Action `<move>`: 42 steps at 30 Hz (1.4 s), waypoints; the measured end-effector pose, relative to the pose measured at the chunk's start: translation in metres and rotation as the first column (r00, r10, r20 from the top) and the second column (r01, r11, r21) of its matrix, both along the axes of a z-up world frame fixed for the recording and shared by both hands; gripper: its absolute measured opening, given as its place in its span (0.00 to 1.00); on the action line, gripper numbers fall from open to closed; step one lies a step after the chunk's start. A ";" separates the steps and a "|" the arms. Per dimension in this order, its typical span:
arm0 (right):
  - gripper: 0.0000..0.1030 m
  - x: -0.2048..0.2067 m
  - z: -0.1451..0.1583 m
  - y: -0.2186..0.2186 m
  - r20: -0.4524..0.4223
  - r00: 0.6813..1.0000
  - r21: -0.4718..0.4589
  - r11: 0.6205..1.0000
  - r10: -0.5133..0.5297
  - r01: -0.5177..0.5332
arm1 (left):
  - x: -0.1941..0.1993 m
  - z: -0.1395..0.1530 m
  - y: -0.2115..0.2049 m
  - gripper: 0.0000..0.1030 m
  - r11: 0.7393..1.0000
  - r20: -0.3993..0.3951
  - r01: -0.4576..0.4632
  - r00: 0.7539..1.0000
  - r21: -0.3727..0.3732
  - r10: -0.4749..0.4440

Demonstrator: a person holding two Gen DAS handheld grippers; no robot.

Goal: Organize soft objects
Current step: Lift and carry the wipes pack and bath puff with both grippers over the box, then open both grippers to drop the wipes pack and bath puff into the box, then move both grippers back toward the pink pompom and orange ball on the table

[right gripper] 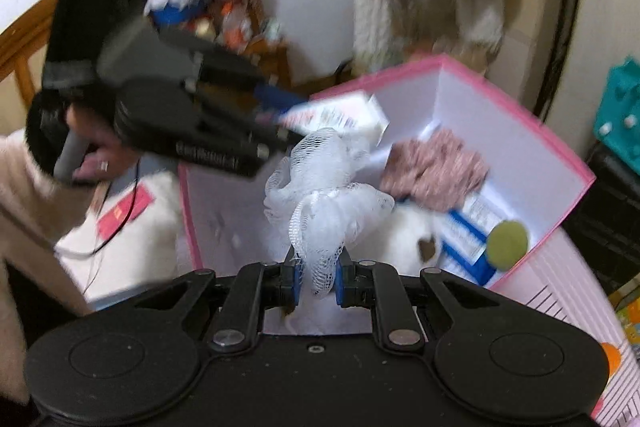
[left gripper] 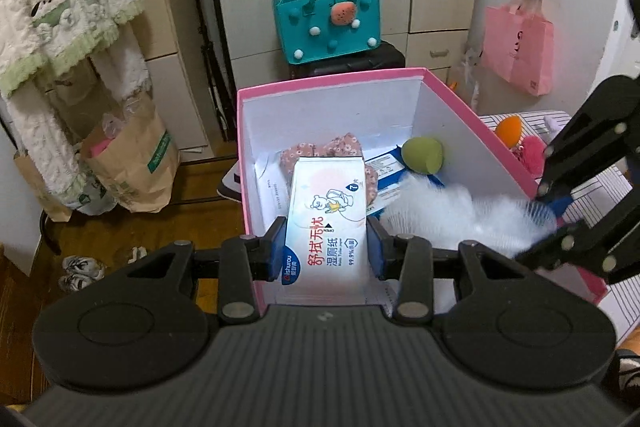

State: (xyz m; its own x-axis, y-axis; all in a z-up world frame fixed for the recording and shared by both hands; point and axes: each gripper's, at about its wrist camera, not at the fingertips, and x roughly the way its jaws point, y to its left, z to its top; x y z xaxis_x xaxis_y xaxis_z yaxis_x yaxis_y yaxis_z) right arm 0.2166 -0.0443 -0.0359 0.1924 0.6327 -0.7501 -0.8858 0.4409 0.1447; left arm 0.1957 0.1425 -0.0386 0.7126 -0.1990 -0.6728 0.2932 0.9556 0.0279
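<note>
Only right wrist view shows hand (right gripper: pixel 94 151); left shows teal bag (left gripper: pixel 326 21)

Ahead of my left gripper (left gripper: pixel 326 253) the pink box (left gripper: pixel 256 155) stands open at the top, its near-left inner corner bare and its far wall rising beyond. Straight under the wipes pack (left gripper: pixel 328 215) I grip lie the floral cloth (left gripper: pixel 320 149) and blue-edged packets (left gripper: pixel 386 167), with the green sponge (left gripper: pixel 423 155) to the right of them. My right gripper (left gripper: pixel 554 215) reaches in over the right wall with the white mesh puff (left gripper: pixel 460 217), crowding that half, so my two tools sit close above one opening.
</note>
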 end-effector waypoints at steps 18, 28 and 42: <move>0.57 0.008 -0.014 0.010 -0.116 0.992 -0.097 0.993 0.052 -0.064 | 0.000 -0.006 -0.011 0.52 0.999 -0.002 -0.009 1.000 0.034 0.009; 0.58 -0.032 0.041 -0.045 0.015 0.987 -0.004 0.987 -0.160 0.160 | -0.032 0.035 -0.011 0.61 0.998 0.016 0.028 1.000 -0.048 -0.027; 0.59 -0.094 0.066 -0.137 0.127 0.931 0.048 0.939 -0.343 0.340 | -0.070 0.077 -0.074 0.67 0.979 0.048 0.187 0.982 -0.080 -0.184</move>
